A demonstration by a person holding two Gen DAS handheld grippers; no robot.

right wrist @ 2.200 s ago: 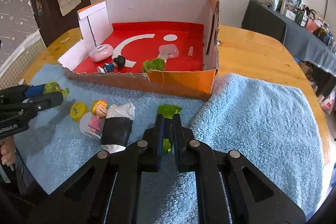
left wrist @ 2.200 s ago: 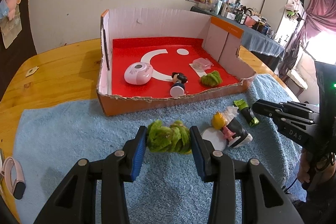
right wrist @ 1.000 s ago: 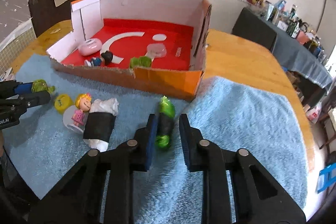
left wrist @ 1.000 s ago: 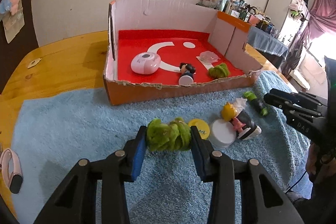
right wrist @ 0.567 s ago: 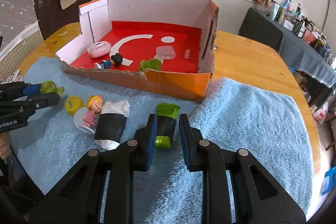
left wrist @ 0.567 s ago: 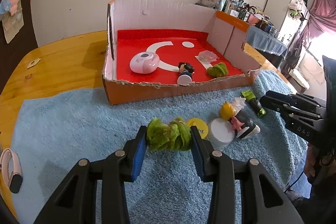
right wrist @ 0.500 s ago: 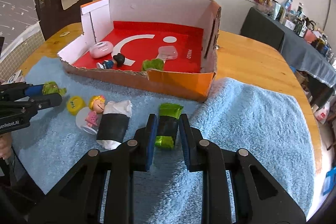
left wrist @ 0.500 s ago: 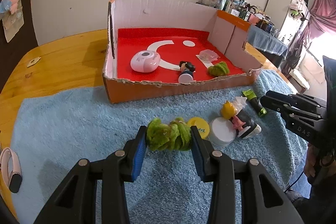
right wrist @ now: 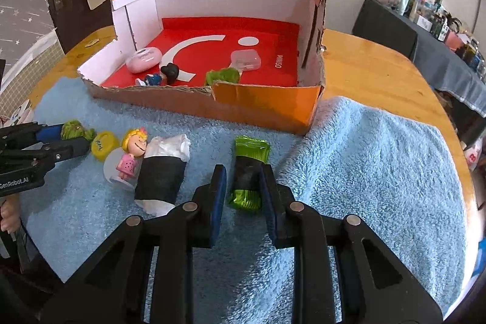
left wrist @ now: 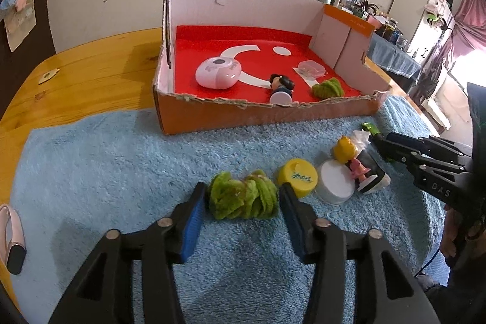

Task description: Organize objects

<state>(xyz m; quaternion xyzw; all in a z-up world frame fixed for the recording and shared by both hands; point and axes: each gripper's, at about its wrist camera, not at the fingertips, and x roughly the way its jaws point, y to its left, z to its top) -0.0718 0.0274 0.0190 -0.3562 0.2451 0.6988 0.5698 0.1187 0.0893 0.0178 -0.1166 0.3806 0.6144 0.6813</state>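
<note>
A green fuzzy scrunchie (left wrist: 243, 199) lies on the blue towel (left wrist: 121, 172) between the pads of my left gripper (left wrist: 243, 186). Its jaws are opening and stand just off the scrunchie's sides. A green and black packet (right wrist: 250, 149) lies flat between the pads of my right gripper (right wrist: 243, 169). Those jaws are opening too, with a gap showing on the left. The cardboard box (left wrist: 243, 117) with a red floor stands beyond. It holds a pink device (left wrist: 217, 76), a dark-haired figure (left wrist: 282, 84), a second green scrunchie (left wrist: 328, 87) and a clear case (left wrist: 311, 69).
Between the grippers lie a yellow cap (left wrist: 297, 176), a blonde figurine (left wrist: 349, 157) on a white round base, and a black-wrapped tissue roll (right wrist: 161, 175). The towel covers the near part of a wooden table (left wrist: 91, 66). A pink watch (left wrist: 12, 236) lies at its left edge.
Both pairs of jaws have widened. The left pads have come off the scrunchie and the right pads off the packet; both things now rest on the towel.
</note>
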